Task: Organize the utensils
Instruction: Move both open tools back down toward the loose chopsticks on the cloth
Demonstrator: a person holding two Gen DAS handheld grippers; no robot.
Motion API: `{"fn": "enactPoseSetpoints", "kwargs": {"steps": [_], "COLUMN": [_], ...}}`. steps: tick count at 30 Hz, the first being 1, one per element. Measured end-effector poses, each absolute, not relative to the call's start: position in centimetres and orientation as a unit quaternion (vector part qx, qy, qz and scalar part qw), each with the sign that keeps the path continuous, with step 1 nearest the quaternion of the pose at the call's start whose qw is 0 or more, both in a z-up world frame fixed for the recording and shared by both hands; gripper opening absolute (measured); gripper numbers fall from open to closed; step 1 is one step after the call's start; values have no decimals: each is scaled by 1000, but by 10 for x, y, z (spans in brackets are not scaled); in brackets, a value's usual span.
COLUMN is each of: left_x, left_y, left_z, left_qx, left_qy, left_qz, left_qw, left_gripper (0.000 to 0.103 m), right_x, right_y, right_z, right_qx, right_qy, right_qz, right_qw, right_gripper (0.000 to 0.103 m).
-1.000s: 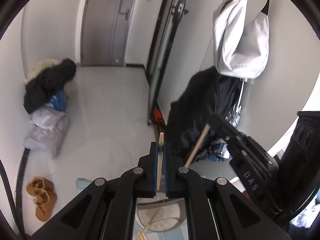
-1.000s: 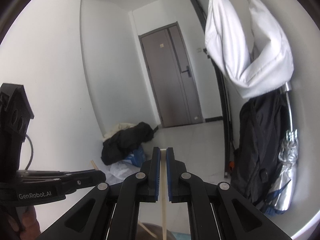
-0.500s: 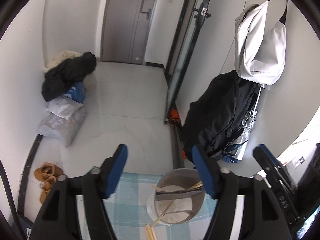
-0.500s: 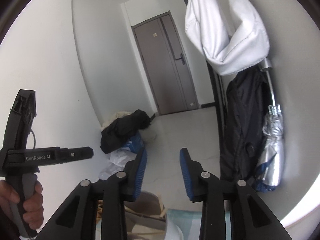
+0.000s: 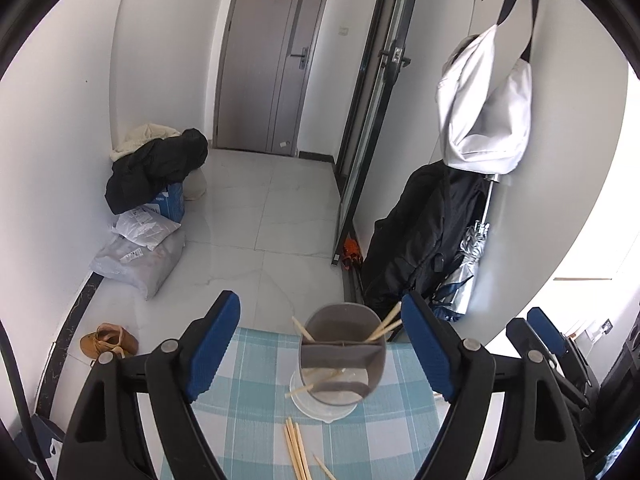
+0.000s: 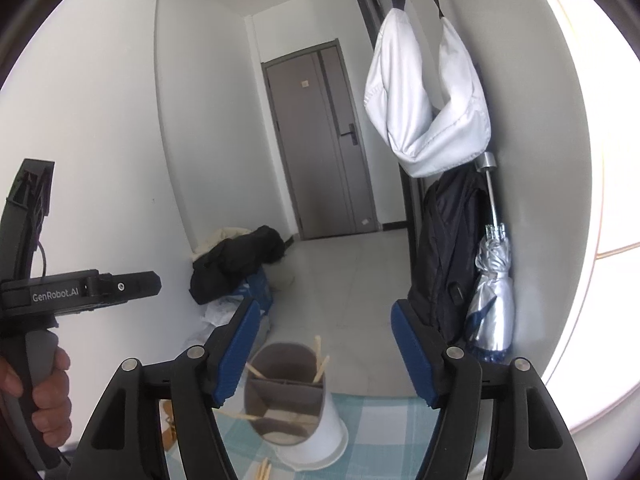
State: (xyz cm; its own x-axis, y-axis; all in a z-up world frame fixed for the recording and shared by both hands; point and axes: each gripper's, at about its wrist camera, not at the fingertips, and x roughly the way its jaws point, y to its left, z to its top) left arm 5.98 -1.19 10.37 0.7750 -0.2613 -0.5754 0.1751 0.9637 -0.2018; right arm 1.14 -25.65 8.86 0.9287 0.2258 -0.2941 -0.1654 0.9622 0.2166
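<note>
Left wrist view: left gripper (image 5: 320, 354) jaws wide apart, nothing between them. Holder (image 5: 343, 354) stands upright on the checked cloth (image 5: 256, 412), framed between the blue pads, so the tool looks lined up on it. Holder is split by a divider; 3 sticks (image 5: 386, 326) lean out of its far compartment, probably resting on the rim. More sticks (image 5: 296, 446) lie loose on the cloth, near side of the holder, presumably awaiting pickup. Right wrist view: right gripper (image 6: 320, 354) also spread open, empty, with the holder below and between its pads, not touching.
</note>
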Motion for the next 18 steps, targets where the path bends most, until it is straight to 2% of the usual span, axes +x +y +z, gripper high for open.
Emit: {"fn": "enactPoseSetpoints", "kwargs": {"steps": [6, 10, 18], "left_x": [34, 18, -1], "left_y": [-11, -10, 4], "left_z": [95, 84, 47], "left_qx": [-53, -41, -43], "left_qy": [298, 295, 305], "left_qz": [-97, -83, -68], "left_qw": [948, 951, 949], "left_gripper": [80, 80, 80], "right_x": [-14, -31, -49], "right_y": [-254, -251, -242], "right_z": [82, 72, 42], "right_qx": [92, 85, 62], "right_qy": [164, 170, 200], "right_qz": [101, 95, 90], "right_qw": [977, 977, 974], "right_gripper": [71, 77, 79]}}
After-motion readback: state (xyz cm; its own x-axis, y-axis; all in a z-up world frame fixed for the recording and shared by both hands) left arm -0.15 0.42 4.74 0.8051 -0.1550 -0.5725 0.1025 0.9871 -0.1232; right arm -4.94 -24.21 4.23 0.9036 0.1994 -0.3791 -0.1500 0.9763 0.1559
